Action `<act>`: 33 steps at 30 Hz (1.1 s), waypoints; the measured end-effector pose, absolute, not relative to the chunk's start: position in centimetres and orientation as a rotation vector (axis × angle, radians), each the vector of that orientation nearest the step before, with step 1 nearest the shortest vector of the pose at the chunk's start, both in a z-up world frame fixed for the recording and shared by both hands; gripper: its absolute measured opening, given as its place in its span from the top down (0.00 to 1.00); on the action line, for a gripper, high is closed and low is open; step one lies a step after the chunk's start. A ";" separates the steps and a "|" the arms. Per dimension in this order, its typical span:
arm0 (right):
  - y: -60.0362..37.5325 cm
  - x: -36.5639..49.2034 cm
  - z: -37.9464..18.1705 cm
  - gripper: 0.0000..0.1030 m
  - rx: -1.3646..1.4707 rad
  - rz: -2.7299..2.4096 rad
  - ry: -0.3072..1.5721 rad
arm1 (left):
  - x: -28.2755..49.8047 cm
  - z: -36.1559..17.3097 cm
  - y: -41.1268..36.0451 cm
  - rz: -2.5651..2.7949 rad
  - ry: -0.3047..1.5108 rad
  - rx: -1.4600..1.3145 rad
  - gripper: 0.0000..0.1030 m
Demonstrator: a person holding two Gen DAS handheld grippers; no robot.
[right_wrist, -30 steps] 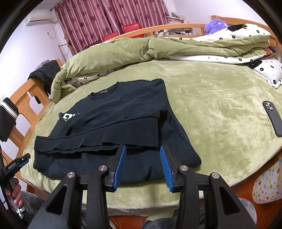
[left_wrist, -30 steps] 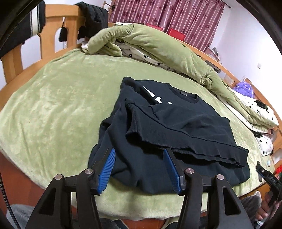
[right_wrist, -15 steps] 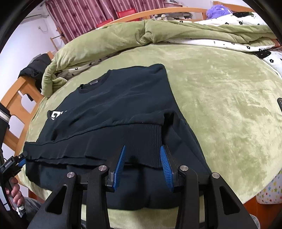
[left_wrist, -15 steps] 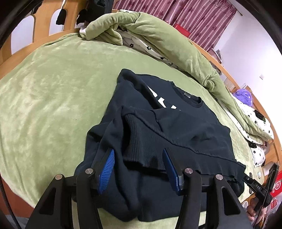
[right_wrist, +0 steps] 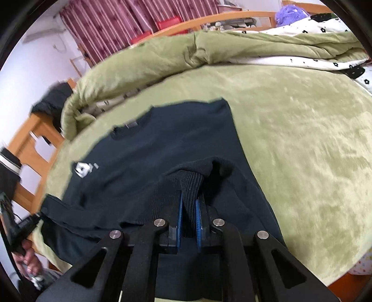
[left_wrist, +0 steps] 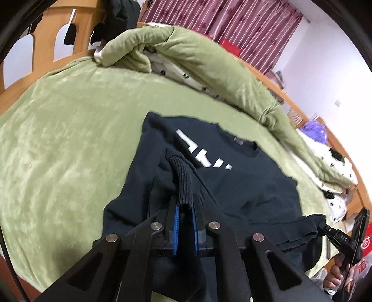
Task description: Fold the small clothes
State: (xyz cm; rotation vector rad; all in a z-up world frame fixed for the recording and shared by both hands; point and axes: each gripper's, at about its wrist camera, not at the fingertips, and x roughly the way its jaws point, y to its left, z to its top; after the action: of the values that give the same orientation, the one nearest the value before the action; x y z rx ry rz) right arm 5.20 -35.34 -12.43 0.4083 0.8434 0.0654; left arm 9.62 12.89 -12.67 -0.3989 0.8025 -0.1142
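Now, step in hand: both tongs have just been closing on the ribbed hem of the dark navy knit sweatshirt (left_wrist: pixel 244 176), one near each bottom corner, so I take this as the start of a bottom-to-collar fold.
Left tongs (left_wrist: pixel 185 217): blue pads pinching a raised ridge of ribbed hem (left_wrist: pixel 186 183), cloth plainly between them.
Right tongs (right_wrist: pixel 188 215): likewise pressed onto a pinch of the ribbed band, hem bunched up between the pads.
Sweatshirt's place: lying flat on the bed near its front edge, collar away from the person, white lettering (left_wrist: pixel 202 153) showing on the chest, sleeves seemingly already folded across the body.
Next move, as I judge it: lift both corners together and carry them level toward the collar, keeping the hem taut between the two grips so the fold lands straight.
Risk: uneven lift would skew the fold or drag the lower layer.
Surface: plush green fleece blanket (left_wrist: pixel 69 130) over the bed; soft, likely clings to fabric.
Room: rumpled green quilt (right_wrist: pixel 209 53) along the far side, wooden bed frame (left_wrist: pixel 44 39), dark red curtains (left_wrist: pixel 232 21), pale walls.
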 end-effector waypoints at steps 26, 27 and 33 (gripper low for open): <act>-36.1 5.6 -13.3 0.73 0.428 0.119 0.910 | 10.4 -13.5 12.3 -0.116 0.889 -0.362 0.55; -36.0 5.4 -13.2 0.73 0.421 0.123 0.905 | 10.3 -13.6 12.3 -0.121 0.894 -0.364 0.56; -35.8 5.3 -13.8 0.72 0.404 0.127 0.919 | 9.8 -14.4 11.6 -0.115 0.904 -0.334 0.59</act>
State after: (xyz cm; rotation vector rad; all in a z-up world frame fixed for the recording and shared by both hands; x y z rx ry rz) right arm 5.30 -35.84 -13.82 0.4042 0.9188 0.1268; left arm 9.81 11.57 -14.37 -0.3342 0.9035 -0.1148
